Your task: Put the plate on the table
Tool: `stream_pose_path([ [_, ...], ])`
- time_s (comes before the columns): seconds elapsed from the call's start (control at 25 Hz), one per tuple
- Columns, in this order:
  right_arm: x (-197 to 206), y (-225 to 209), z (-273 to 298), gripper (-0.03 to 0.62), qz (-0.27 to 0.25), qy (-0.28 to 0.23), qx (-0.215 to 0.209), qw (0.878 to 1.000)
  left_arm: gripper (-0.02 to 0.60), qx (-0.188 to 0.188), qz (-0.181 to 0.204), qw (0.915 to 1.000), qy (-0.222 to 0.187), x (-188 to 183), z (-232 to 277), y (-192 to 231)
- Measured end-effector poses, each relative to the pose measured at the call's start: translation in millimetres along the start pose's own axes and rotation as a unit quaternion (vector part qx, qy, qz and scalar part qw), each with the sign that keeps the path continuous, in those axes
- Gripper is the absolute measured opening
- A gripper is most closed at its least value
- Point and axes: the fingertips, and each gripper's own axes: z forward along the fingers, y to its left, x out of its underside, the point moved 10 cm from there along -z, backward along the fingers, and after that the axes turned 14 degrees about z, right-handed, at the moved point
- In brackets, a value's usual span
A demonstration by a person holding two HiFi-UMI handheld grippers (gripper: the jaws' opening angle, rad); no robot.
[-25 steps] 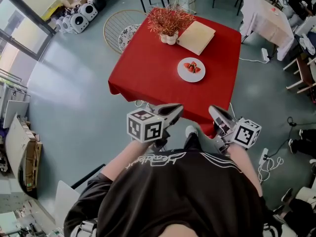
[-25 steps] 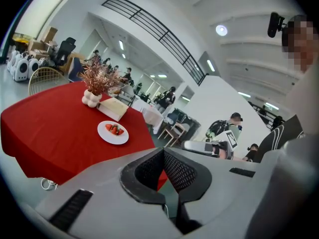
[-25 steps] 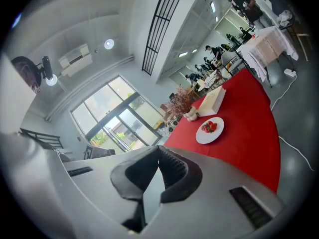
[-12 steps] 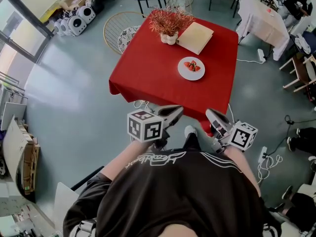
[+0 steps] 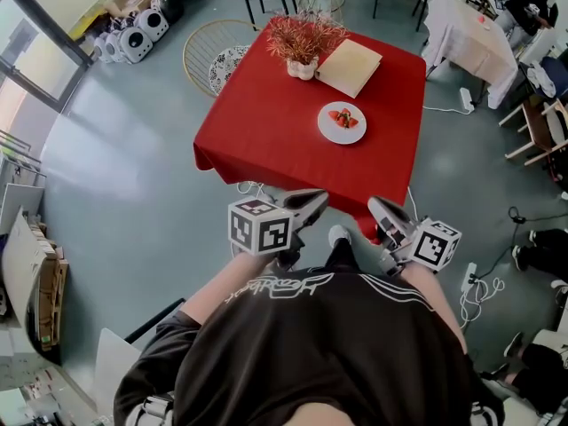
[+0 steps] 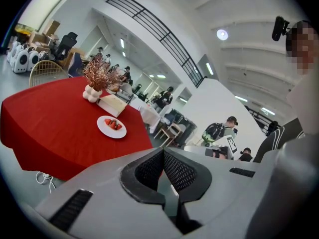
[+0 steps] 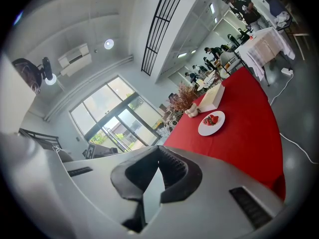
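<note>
Already the plate of strawberries (image 5: pixel 342 122) rests right of centre on the red table (image 5: pixel 266 122). The left gripper (image 5: pixel 312 199) and right gripper (image 5: pixel 380 208) are pressed together, empty, and best held clear of the near edge.

red table's (image 5: pixel 266 136) near half bare; plate (image 5: pixel 342 122), box (image 5: pixel 351 67), vase (image 5: pixel 302 67) beyond.

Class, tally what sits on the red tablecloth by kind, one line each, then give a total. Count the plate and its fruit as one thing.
plate: 1
vase of dried plant: 1
tan box: 1
Total: 3
</note>
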Motion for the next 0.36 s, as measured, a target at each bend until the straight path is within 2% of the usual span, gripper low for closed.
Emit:
stream_pose_path([
  [0.36, -0.3, 1.5, -4.0, 0.008, -0.001, -0.004, -0.002, 1.000, 0.008, 0.003, -0.004, 1.0000, 0.000, -0.4, 2.4, -3.5],
])
